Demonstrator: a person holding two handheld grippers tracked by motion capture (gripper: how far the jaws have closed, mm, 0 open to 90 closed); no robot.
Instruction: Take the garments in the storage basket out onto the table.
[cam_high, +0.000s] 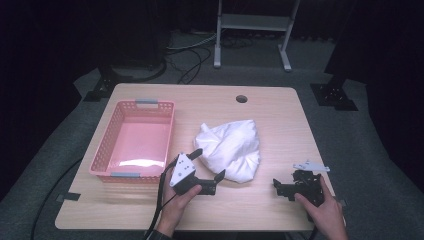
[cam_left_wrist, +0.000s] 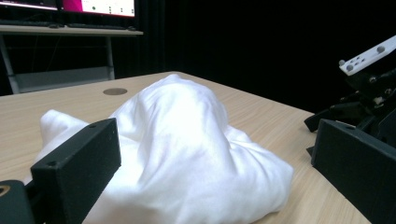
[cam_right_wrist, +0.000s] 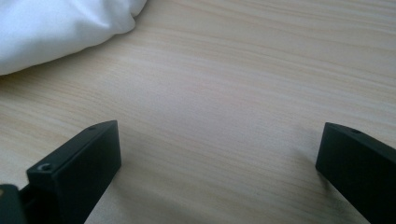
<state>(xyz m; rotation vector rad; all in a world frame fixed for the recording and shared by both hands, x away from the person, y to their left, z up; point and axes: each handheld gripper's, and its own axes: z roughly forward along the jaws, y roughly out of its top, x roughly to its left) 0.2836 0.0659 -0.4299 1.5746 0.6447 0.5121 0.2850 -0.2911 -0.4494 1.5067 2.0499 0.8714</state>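
Tongs first: from the high view your left tongs (cam_high: 209, 166) stand spread at the near-left edge of the white cloth (cam_high: 231, 145), gripping nothing, while your right tongs (cam_high: 283, 186) sit low over the tabletop (cam_high: 280, 120), apart from the cloth on its right; I read them as released too. The cloth lies crumpled mid-tabletop, just right of the pink basket (cam_high: 134, 141), whose inside looks bare. In the left gripper view the cloth (cam_left_wrist: 187, 154) heaps up between the two wide-set jaws, right against the left one, and your right tongs (cam_left_wrist: 341, 116) wait beyond it. In the right gripper view the jaws gape over bare wood, with only a corner of the cloth (cam_right_wrist: 56, 28) at the upper left. My judgement: nothing is gripped or moved yet; you are at the approach, and the grab, and any lift toward the basket, all remain ahead.
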